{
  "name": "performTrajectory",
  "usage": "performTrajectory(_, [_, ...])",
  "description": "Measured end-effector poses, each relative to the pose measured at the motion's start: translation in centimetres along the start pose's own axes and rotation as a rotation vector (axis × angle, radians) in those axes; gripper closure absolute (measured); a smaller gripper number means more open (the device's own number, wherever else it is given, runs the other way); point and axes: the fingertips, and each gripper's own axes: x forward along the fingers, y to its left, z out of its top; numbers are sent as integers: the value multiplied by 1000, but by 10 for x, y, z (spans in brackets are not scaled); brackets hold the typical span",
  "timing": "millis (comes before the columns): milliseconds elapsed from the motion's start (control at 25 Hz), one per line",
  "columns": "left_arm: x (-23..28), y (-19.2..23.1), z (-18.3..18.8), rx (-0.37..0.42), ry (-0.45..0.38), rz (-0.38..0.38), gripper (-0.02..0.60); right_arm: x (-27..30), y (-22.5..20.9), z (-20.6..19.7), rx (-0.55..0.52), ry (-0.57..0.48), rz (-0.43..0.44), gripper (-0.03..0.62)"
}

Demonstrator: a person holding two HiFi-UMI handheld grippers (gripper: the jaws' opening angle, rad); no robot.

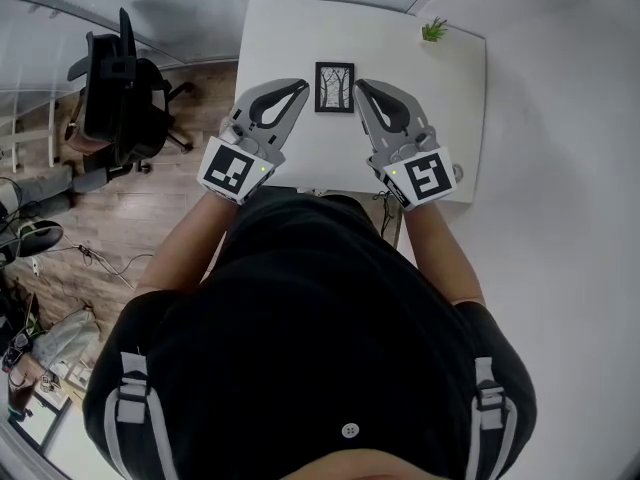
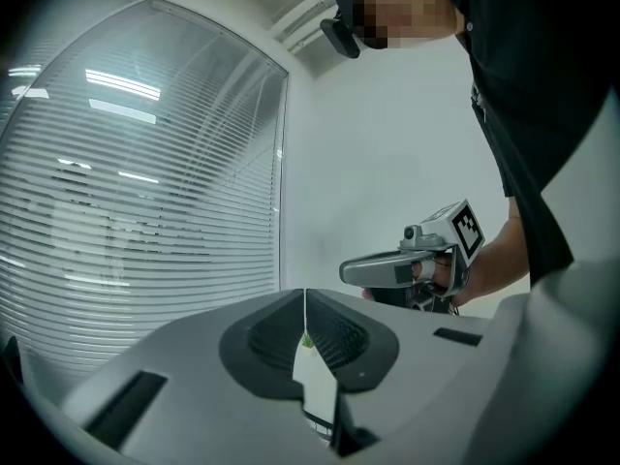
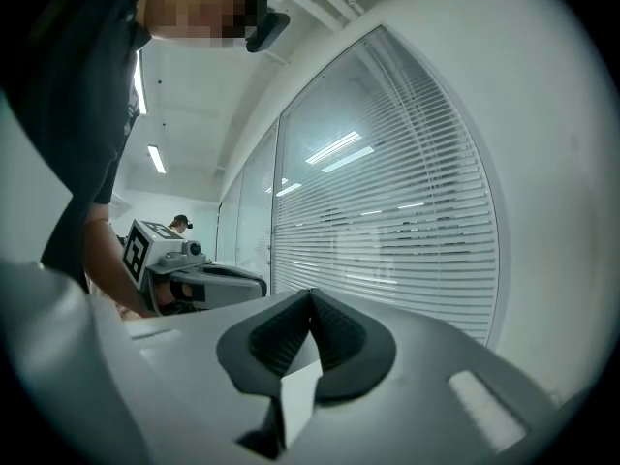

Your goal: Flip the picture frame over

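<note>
A small black picture frame (image 1: 335,87) with a tree picture lies face up in the middle of the white table (image 1: 280,38). My left gripper (image 1: 304,86) hangs just left of it and my right gripper (image 1: 359,85) just right of it, both held above the table and apart from the frame. In the left gripper view the jaws (image 2: 305,303) meet with nothing between them. The right gripper view shows the same: pads together at the tip (image 3: 311,298), empty. Each gripper view catches the other gripper, the right one (image 2: 407,267) and the left one (image 3: 194,277).
A small green plant (image 1: 434,30) stands at the table's far right corner. A black office chair (image 1: 120,88) sits on the wooden floor to the left, with cables and clutter (image 1: 40,338) further left. Window blinds (image 3: 407,211) fill the wall beyond.
</note>
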Motion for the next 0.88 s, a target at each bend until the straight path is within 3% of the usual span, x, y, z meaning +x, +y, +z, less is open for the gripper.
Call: performTrajectory(880, [11,-9,-2,-18,9,-8,574,-10,-2,-13,43,17,5,585])
